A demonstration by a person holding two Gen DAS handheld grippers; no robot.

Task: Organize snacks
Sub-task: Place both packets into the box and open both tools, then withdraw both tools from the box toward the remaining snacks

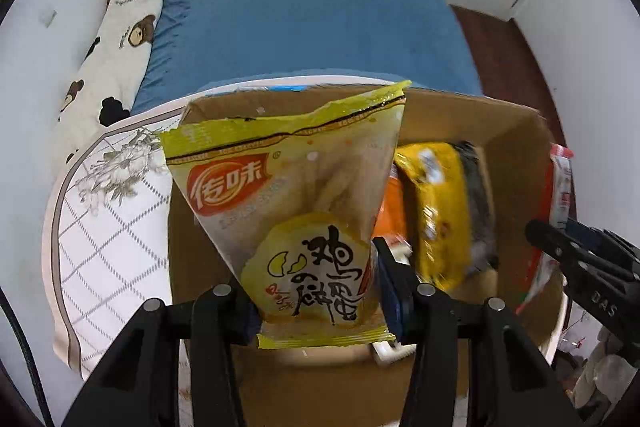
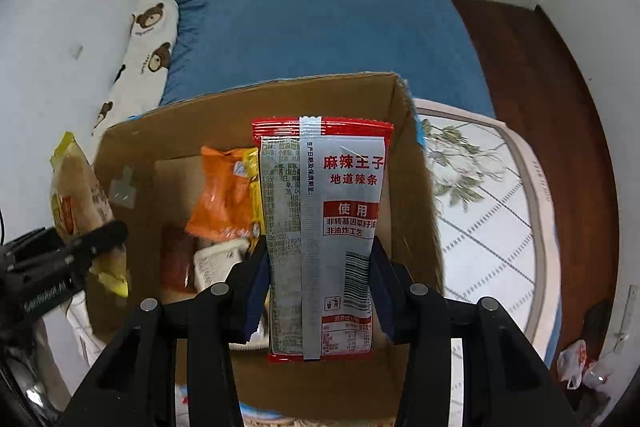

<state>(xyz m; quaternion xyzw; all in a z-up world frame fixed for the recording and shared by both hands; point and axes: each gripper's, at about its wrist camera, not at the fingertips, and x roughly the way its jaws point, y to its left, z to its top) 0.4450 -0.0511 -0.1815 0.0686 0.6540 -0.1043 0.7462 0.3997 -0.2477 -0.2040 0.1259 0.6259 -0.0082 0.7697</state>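
Observation:
My left gripper [image 1: 320,291] is shut on a yellow egg-biscuit packet [image 1: 296,203], held upright over the left part of an open cardboard box [image 1: 520,163]. My right gripper [image 2: 320,291] is shut on a red and silver spicy-strip packet [image 2: 332,227], hanging over the right side of the same box [image 2: 412,195]. Inside the box lie an orange packet [image 2: 222,195], a yellow packet [image 1: 440,203], a dark red packet [image 2: 176,259] and a white one [image 2: 218,259]. Each gripper shows in the other's view: the right gripper [image 1: 536,231] and the left gripper [image 2: 120,227], both with their packets.
The box stands on a round white table [image 1: 112,227] with a flower and lattice pattern, also seen as the table [image 2: 500,227]. Behind it is a bed with a blue sheet [image 1: 304,19] and a bear-print pillow [image 1: 120,39]. Dark wood floor [image 2: 560,107] and a plastic bag [image 2: 576,363] lie at the right.

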